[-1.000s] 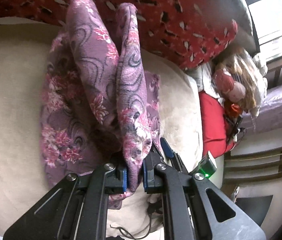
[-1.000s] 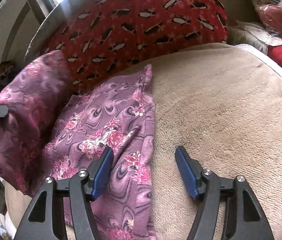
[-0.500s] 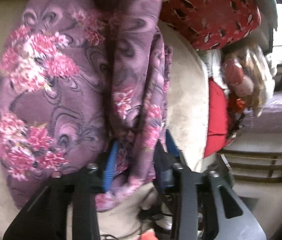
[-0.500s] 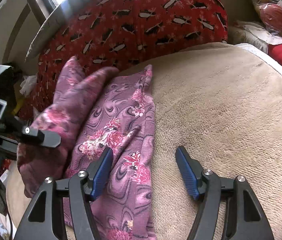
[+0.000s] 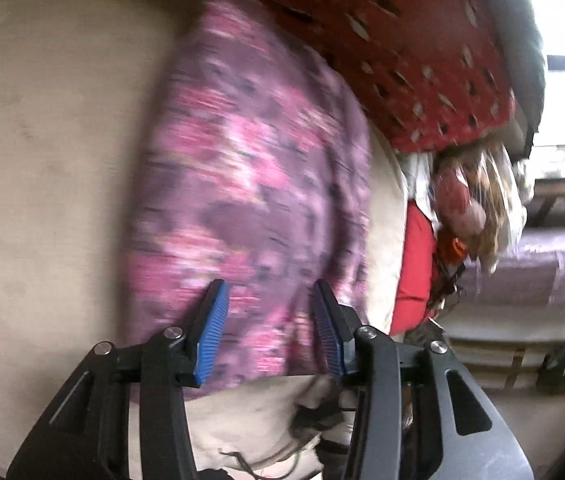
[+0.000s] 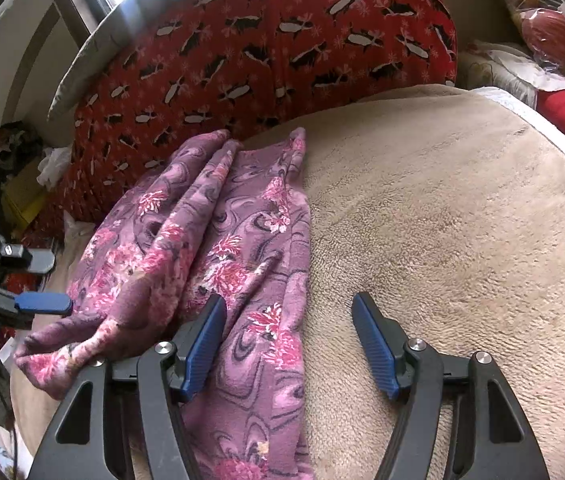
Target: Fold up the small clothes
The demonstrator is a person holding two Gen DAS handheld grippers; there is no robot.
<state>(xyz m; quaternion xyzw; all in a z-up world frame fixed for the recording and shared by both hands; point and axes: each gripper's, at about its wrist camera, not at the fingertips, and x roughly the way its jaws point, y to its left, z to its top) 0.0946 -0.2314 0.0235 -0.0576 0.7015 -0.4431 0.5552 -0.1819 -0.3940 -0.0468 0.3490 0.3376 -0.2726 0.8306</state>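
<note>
Since a second ago: folded flap dropped onto purple floral garment (image 6: 218, 248), lying on beige blanket (image 6: 442, 220); my left gripper (image 5: 268, 328) jaws just opened, released; right gripper (image 6: 290, 344) gaping, empty. Advice: smooth the fold flat

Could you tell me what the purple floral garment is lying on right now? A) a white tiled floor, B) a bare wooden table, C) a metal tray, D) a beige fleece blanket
D: the purple floral garment lies spread on the beige fleece blanket, in front of the red patterned pillow.
</note>
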